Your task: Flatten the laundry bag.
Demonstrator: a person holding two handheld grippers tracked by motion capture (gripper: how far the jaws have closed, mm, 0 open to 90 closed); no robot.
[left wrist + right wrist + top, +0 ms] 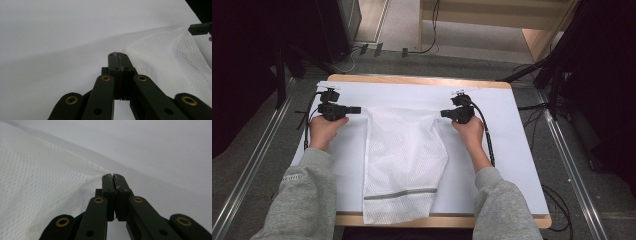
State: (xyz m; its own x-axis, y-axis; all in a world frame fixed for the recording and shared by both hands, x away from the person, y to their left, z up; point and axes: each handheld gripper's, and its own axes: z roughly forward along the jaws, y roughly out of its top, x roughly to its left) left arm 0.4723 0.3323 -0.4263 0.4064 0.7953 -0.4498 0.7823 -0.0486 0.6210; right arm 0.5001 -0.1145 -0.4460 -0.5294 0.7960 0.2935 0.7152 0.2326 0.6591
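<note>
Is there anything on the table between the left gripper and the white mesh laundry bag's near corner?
Nothing visible: the shut left gripper sits just beside the white mesh laundry bag, with bare white table cover between them.

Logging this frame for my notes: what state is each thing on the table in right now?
Mesh laundry bag: lying flat, near end hanging over the table's front edge, zip closed as far as can be seen.
Left gripper: shut, beside the bag's far left corner.
Right gripper: shut at the bag's far right corner; grip unclear.
Table: covered in white sheet.
</note>
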